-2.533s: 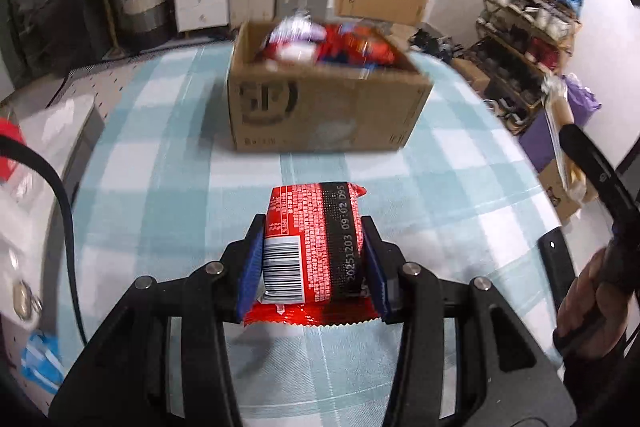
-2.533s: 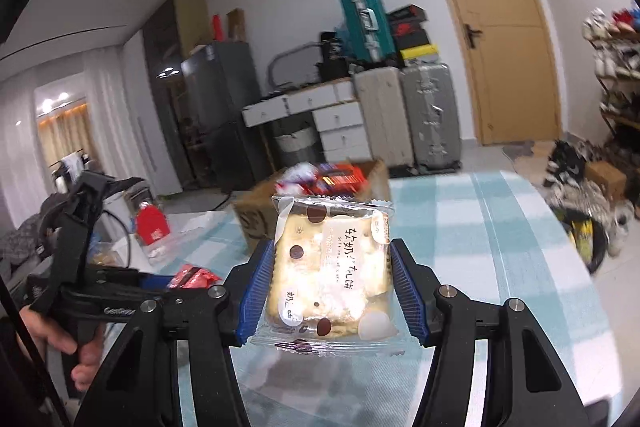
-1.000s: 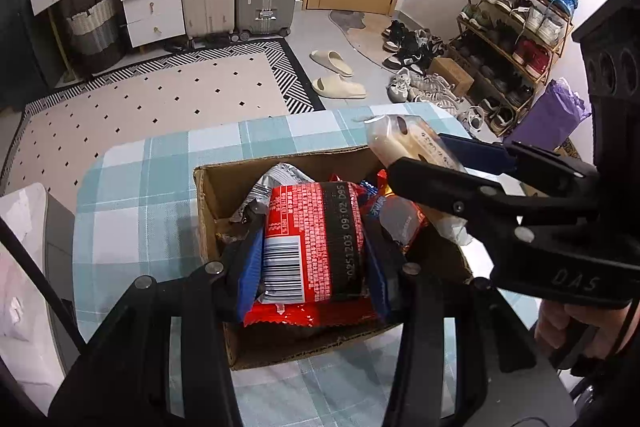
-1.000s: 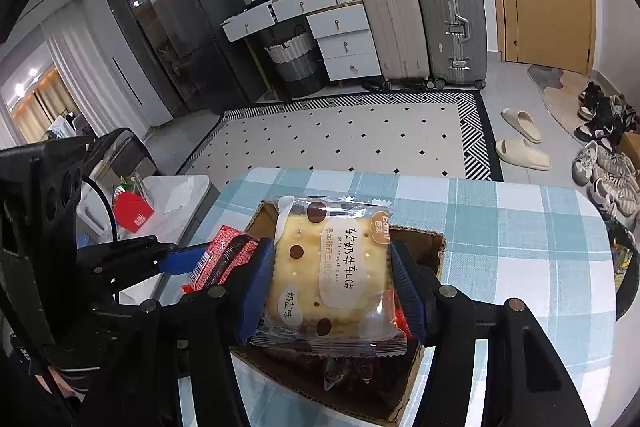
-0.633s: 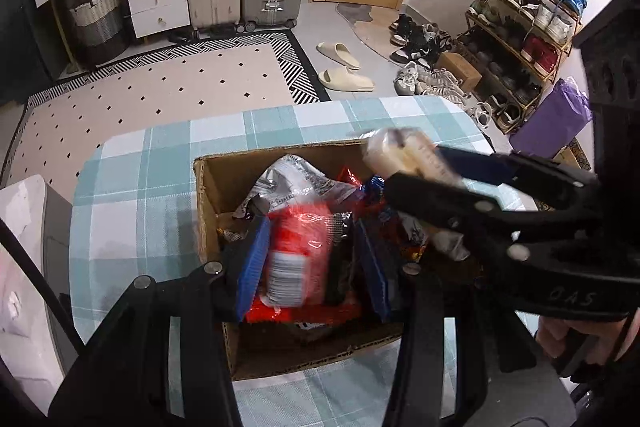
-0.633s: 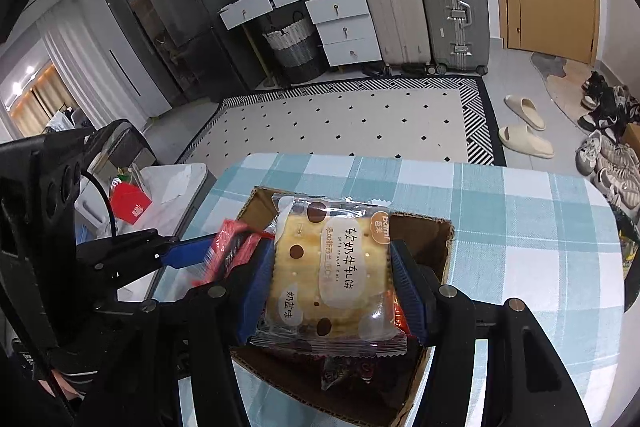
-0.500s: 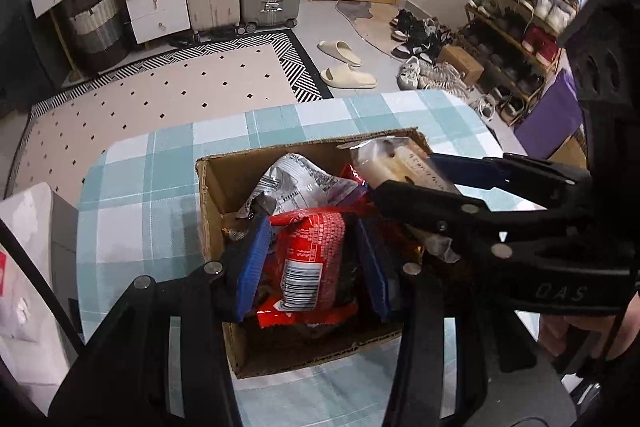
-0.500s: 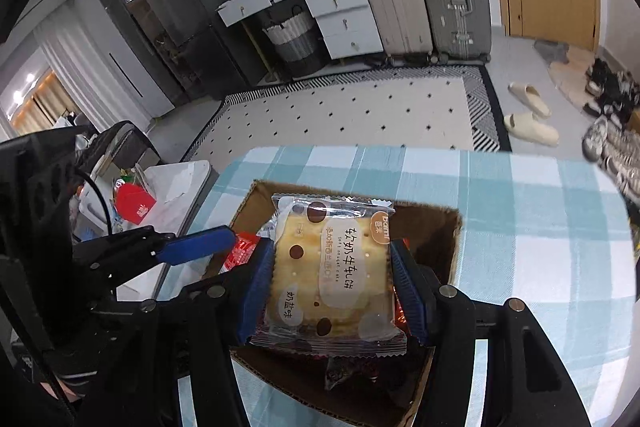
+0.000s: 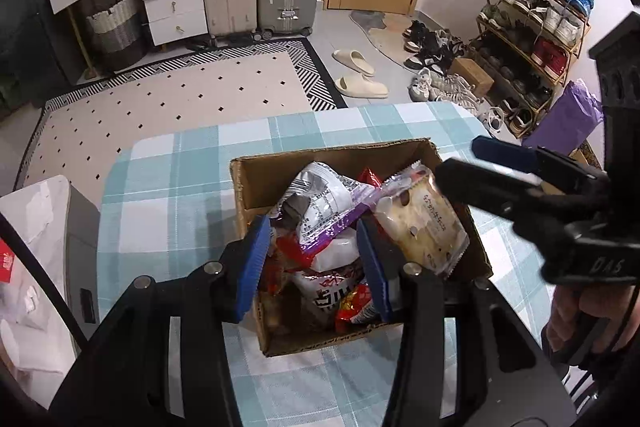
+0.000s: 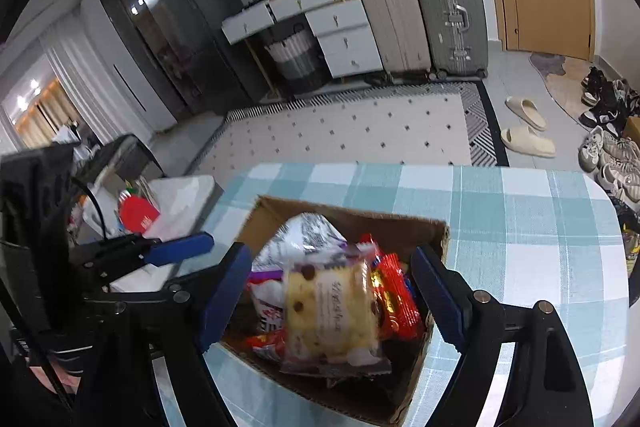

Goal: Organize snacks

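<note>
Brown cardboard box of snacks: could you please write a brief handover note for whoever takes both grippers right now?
Left gripper: open, empty, above the brown cardboard box.
Right gripper: jaws opening; the clear-wrapped yellow biscuit packet is between them, free of the pads, atop the other snacks.
Done: biscuit packet is in the box.
Left: lift both grippers clear; the visible checked tablecloth shows no loose snacks, so look around.

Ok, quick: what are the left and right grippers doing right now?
Left gripper: open, holding nothing, over the cardboard box.
Right gripper: jaws opening, pads clear of the biscuit packet below.
</note>
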A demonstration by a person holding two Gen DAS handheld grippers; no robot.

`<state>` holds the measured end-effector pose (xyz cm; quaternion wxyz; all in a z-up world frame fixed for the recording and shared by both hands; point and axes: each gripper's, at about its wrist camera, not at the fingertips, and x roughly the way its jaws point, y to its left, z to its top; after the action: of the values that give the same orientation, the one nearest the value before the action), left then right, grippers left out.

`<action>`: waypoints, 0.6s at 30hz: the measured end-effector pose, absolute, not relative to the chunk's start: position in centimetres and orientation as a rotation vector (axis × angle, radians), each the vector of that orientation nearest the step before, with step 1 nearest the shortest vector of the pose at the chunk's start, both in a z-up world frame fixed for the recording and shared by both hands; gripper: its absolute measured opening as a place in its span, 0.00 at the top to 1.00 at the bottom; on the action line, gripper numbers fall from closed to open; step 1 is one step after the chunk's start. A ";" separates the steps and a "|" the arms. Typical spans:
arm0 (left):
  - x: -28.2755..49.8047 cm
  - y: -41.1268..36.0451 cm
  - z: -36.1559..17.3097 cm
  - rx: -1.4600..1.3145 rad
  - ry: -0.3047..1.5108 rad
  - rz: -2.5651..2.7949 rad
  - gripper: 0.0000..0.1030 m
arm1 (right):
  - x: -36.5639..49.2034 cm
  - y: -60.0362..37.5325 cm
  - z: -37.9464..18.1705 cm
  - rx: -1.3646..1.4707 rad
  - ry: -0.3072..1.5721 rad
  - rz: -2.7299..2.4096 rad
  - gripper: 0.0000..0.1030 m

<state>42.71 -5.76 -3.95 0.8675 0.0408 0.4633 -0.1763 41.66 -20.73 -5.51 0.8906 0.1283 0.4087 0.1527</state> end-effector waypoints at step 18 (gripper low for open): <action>31.6 -2.9 3.3 0.107 0.657 -0.200 0.44 | 33.2 -22.4 2.5 0.255 0.616 0.334 0.18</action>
<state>31.62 -2.89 3.30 0.9403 0.0524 0.3217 -0.0978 33.18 -22.37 2.55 0.9314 0.1244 0.3007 0.1630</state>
